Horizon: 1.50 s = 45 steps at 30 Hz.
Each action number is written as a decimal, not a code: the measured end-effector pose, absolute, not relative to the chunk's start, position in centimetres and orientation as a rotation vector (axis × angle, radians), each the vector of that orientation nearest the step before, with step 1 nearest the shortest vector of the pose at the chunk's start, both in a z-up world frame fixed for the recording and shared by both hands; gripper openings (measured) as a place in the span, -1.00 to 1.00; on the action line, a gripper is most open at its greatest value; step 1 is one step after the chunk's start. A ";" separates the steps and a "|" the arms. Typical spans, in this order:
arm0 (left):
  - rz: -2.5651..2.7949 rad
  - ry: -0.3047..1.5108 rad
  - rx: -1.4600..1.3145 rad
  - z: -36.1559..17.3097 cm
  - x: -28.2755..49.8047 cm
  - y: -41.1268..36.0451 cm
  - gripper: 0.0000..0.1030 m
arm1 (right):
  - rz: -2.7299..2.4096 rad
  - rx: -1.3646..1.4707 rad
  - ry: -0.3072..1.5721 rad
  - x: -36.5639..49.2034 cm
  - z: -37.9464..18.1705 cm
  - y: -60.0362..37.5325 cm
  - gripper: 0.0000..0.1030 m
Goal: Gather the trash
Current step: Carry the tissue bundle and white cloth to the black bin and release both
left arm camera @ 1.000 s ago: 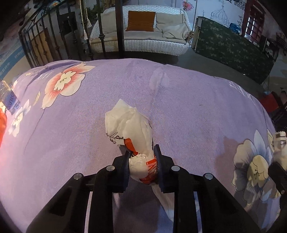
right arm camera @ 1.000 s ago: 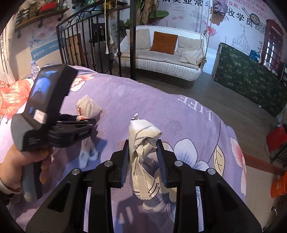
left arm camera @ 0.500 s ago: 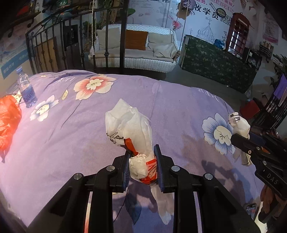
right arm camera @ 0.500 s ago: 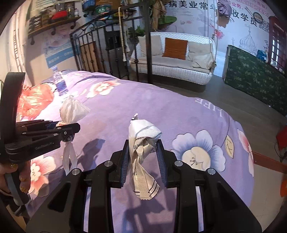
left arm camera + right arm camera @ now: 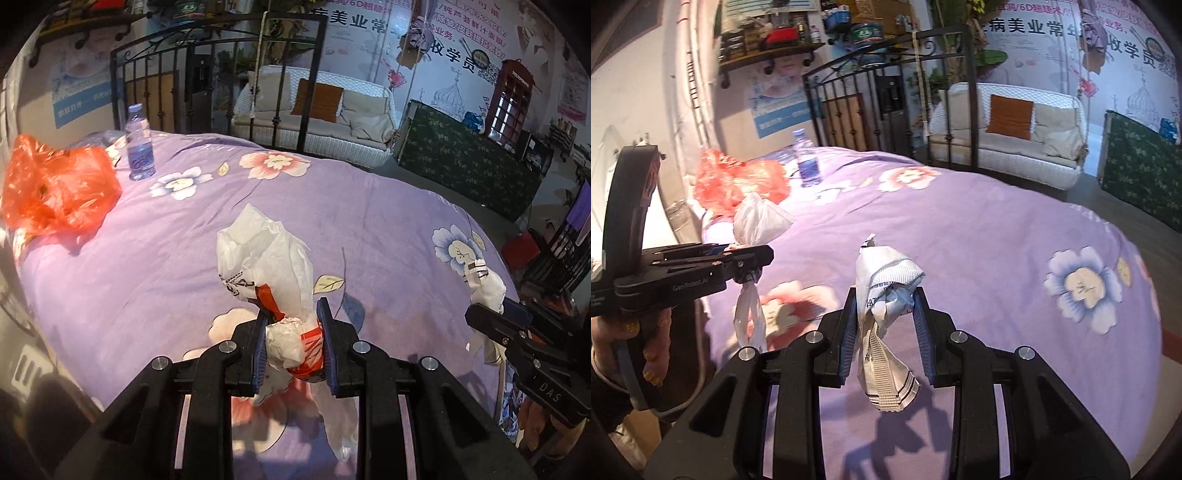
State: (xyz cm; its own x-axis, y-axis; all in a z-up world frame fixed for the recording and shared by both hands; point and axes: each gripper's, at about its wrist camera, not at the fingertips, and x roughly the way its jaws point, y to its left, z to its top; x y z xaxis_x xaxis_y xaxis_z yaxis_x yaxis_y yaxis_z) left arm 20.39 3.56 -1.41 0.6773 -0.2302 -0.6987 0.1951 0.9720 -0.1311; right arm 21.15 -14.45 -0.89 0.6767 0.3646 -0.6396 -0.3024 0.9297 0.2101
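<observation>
My left gripper (image 5: 293,314) is shut on a crumpled white wrapper with red print (image 5: 269,266), held above the purple flowered bedspread (image 5: 166,258). The same gripper (image 5: 753,254) and its white wrapper (image 5: 757,221) show at the left of the right wrist view, with a hand (image 5: 650,354) on the handle. My right gripper (image 5: 884,299) is shut on a crumpled white wrapper with grey stripes (image 5: 886,280), its tail hanging below the jaws. That right gripper (image 5: 476,314) with its striped wrapper (image 5: 485,286) shows at the right edge of the left wrist view. An orange plastic bag (image 5: 55,188) lies at the bed's far left.
A clear water bottle (image 5: 139,144) stands on the bed beside the orange bag. A black iron bed frame (image 5: 207,74) rises behind it. Beyond are a white wicker sofa (image 5: 321,110) and a green patterned screen (image 5: 465,162). A wall shelf (image 5: 768,55) holds several items.
Both grippers have risen and swung left across the bed with their wrappers still held. The orange bag and the bottle have come into fuller view.
</observation>
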 end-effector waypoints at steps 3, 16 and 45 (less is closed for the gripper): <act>-0.188 0.801 -0.083 -1.6 18.8 6.2 -0.53 | 0.433 0.137 0.754 19.8 -1.5 -12.0 -0.42; 0.058 0.824 -0.221 -3.7 11.7 16.8 -0.53 | 0.572 0.161 0.762 15.8 -2.5 -3.5 -0.42; 0.311 1.185 -0.331 -15.7 10.8 26.0 -0.39 | 0.633 0.171 0.795 13.9 -3.3 -1.3 -0.42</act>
